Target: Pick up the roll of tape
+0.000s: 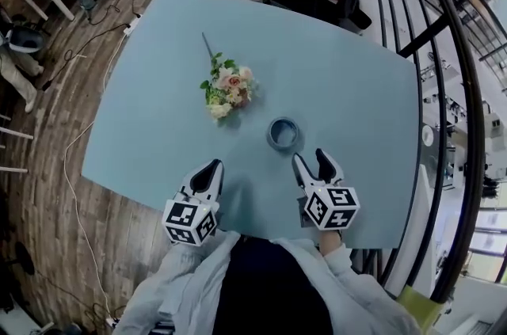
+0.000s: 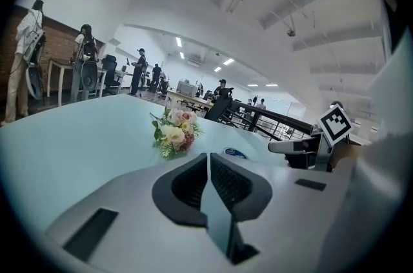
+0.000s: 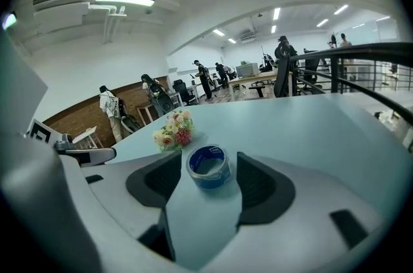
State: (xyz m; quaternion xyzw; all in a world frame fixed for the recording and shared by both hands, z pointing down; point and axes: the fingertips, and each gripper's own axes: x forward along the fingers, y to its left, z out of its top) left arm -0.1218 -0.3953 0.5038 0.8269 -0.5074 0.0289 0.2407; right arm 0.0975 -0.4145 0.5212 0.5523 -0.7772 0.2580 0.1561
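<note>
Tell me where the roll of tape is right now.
In the head view the roll of tape lies flat on the table, right of the flower bouquet and just ahead of the open right gripper.

Pale blue table with rounded corners. We see two things lying on it: a small bouquet of pink and cream flowers near the middle, and, apart from it toward the near edge, a blue roll of tape, lying flat.
</note>
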